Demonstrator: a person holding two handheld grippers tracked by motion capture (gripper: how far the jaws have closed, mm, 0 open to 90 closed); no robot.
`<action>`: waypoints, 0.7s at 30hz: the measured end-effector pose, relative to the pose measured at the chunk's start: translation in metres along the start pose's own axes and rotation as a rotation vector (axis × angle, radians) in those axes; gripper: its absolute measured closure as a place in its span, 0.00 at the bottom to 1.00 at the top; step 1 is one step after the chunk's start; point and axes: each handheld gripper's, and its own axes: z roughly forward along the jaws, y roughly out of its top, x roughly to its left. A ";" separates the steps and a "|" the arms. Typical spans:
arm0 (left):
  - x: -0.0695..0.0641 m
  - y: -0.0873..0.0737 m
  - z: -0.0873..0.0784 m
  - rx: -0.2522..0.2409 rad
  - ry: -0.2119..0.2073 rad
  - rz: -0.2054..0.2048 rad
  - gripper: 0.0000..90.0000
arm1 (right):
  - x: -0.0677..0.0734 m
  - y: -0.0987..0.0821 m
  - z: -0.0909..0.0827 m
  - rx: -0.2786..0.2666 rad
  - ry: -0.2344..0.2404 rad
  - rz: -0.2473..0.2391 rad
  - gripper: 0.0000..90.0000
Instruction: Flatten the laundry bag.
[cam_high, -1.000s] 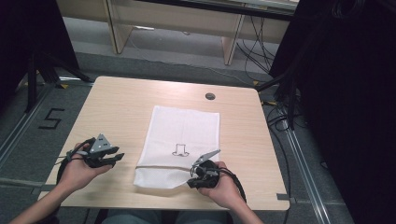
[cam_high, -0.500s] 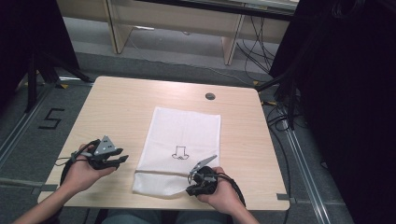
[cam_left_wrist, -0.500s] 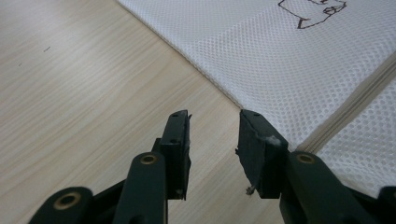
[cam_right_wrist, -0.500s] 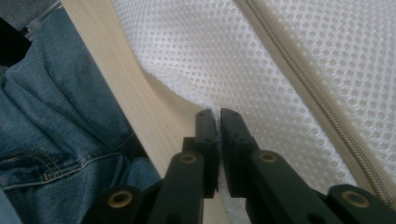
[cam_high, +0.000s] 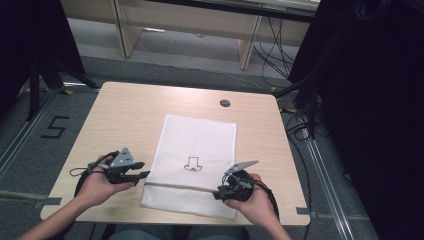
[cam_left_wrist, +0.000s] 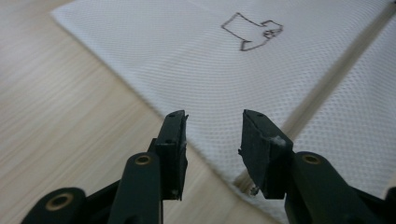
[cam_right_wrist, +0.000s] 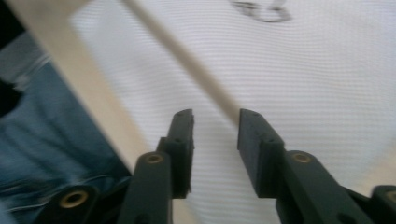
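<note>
A white mesh cloth (cam_high: 197, 140) with a small black drawing (cam_high: 193, 164) lies flat on the wooden table (cam_high: 125, 115). A straight crease (cam_high: 185, 185) crosses it near its front end. My left gripper (cam_high: 142, 175) sits low at the cloth's left edge beside that crease. Its jaws have just been opening, and in the left gripper view the left gripper (cam_left_wrist: 212, 116) has nothing between them, only cloth (cam_left_wrist: 187, 60) beyond. My right gripper (cam_high: 220, 192) hovers at the cloth's near right corner. The right gripper (cam_right_wrist: 215, 114) has also just been opening, and its jaws are empty above the cloth (cam_right_wrist: 317, 93).
A round cable hole (cam_high: 225, 103) sits in the table's far right part. The table's front edge (cam_right_wrist: 84, 88) runs close behind the right gripper, with the person's blue trousers (cam_right_wrist: 42, 140) below it. Desk legs and cables stand beyond the far edge.
The right gripper's jaws have opened and the cloth's near end now reaches farther toward the front edge. The left gripper has slid right, up to the cloth's left edge.
</note>
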 end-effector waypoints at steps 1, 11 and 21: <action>-0.005 0.001 0.004 0.010 -0.022 -0.005 0.66 | -0.008 0.000 -0.002 0.012 -0.034 0.004 0.84; -0.019 0.001 0.026 0.085 -0.193 0.025 0.55 | -0.049 -0.017 -0.003 0.062 -0.117 0.140 1.00; -0.020 -0.003 0.033 0.151 -0.166 0.083 0.62 | -0.047 -0.018 0.007 0.086 -0.111 0.116 0.99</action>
